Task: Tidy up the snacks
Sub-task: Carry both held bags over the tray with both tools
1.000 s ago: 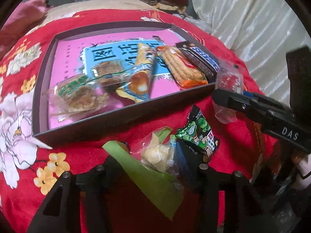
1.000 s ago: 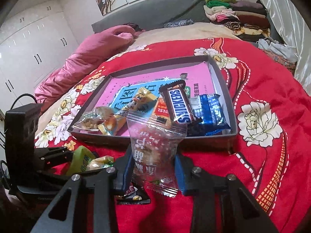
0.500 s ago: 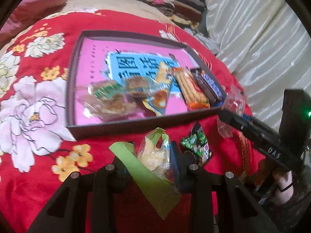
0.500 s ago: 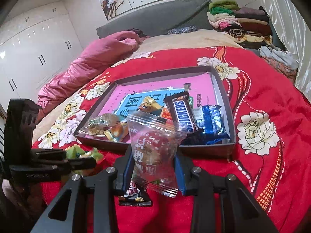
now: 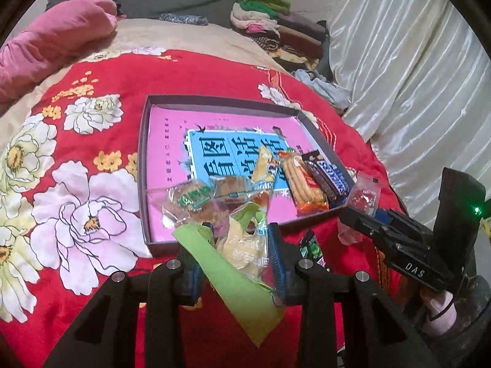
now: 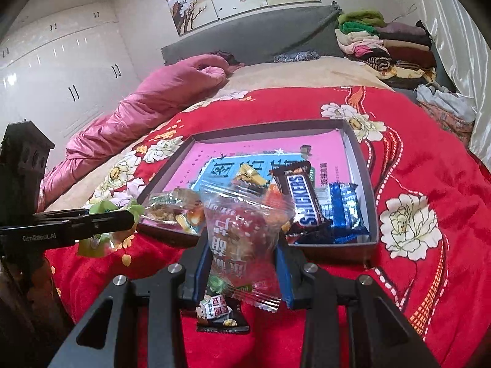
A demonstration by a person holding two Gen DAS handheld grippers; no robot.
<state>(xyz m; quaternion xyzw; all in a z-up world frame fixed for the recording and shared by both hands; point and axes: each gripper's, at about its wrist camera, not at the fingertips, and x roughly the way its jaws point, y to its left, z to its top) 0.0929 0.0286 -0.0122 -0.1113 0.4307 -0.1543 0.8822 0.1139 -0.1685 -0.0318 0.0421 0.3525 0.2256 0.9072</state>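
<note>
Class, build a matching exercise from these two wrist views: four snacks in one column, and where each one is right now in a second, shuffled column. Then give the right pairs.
Column one:
1. Snickers bar
2. green-wrapped snack
3. clear packet with red contents
4. small black packet

Column two:
A. lying on the red bedspread, outside the tray
B. between the fingers of the left gripper
C. lying inside the tray
D. between the fingers of the right gripper

Pairs: 1-C, 2-B, 3-D, 4-A
</note>
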